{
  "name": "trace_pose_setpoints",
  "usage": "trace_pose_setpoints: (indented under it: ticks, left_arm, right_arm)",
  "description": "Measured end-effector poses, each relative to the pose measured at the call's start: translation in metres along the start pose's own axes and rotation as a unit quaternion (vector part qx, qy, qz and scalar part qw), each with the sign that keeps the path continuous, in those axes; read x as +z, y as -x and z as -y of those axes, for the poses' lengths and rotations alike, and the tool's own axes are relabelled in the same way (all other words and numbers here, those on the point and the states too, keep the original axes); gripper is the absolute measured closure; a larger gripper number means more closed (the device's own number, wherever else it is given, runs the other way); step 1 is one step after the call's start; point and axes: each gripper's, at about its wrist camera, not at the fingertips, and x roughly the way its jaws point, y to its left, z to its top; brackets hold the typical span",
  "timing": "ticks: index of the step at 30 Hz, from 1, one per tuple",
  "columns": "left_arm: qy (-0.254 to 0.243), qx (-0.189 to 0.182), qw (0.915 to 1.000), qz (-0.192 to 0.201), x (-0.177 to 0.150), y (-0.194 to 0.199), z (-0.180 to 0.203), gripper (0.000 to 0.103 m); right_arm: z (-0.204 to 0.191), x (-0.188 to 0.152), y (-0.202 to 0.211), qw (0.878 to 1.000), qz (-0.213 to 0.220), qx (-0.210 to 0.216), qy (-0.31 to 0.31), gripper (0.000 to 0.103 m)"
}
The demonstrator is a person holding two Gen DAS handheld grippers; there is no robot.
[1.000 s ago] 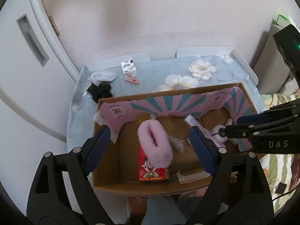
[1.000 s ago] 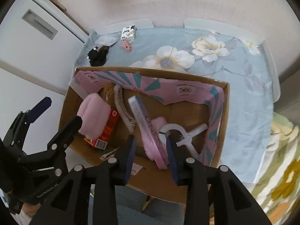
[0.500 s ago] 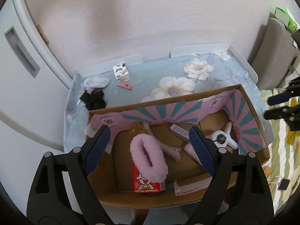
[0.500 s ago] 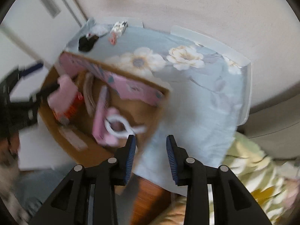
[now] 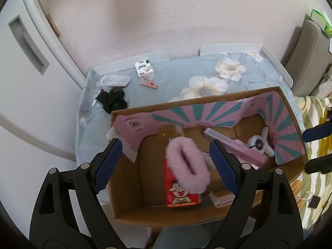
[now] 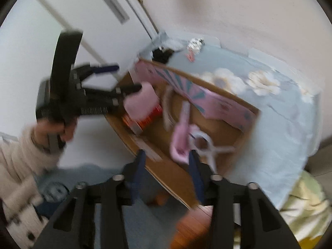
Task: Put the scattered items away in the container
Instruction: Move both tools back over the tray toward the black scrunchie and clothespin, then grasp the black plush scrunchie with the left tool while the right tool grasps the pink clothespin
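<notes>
An open cardboard box with a pink and teal flap stands on the table's near edge. In it lie a pink fluffy slipper, a red snack box, a pink flat item and a white hanger piece. My left gripper is open and empty above the box. My right gripper is open and empty at the box's near wall; that view is blurred. On the cloth behind the box lie a black bundle, a pink clip, a small patterned box and a white packet.
The table has a blue floral cloth and stands against a wall. A white door is at the left. A grey chair and striped bedding are at the right.
The right gripper has swung quickly from the table's right side back to the box's near wall and opened a little wider. The left gripper has stayed open and has drawn back slightly.
</notes>
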Motion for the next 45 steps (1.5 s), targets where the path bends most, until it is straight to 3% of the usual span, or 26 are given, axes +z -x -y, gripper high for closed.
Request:
trace_pose_setpoints:
  ticks: [6,17,24,31,37,45]
  left_arm:
    - [0.02,-0.004,0.9998,0.003,0.006,-0.003,-0.032,0.018]
    - [0.067,0.019,0.9975,-0.007,0.024,-0.033,-0.118,0.018]
    - [0.087,0.021,0.9952,-0.039,0.045,-0.077,-0.163,0.018]
    - [0.094,0.003,0.9922,-0.082,0.06,-0.139,-0.178,0.018]
    - [0.092,-0.023,0.9904,-0.1,0.071,-0.176,-0.177,0.018]
    - [0.081,-0.032,0.9885,-0.123,0.074,-0.213,-0.167,0.018]
  right_arm:
    - [-0.02,0.039,-0.021,0.998,0.039,0.032,-0.025,0.062]
    - [-0.042,0.135,-0.054,0.997,0.07,-0.031,-0.004,0.062]
    - [-0.026,0.2,-0.105,0.997,0.019,-0.08,-0.013,0.062]
    - [0.006,0.24,-0.171,0.994,-0.032,-0.091,-0.056,0.062]
    - [0.03,0.256,-0.222,0.989,-0.086,-0.103,-0.068,0.062]
    - [0.051,0.266,-0.258,0.983,-0.112,-0.123,-0.08,0.062]
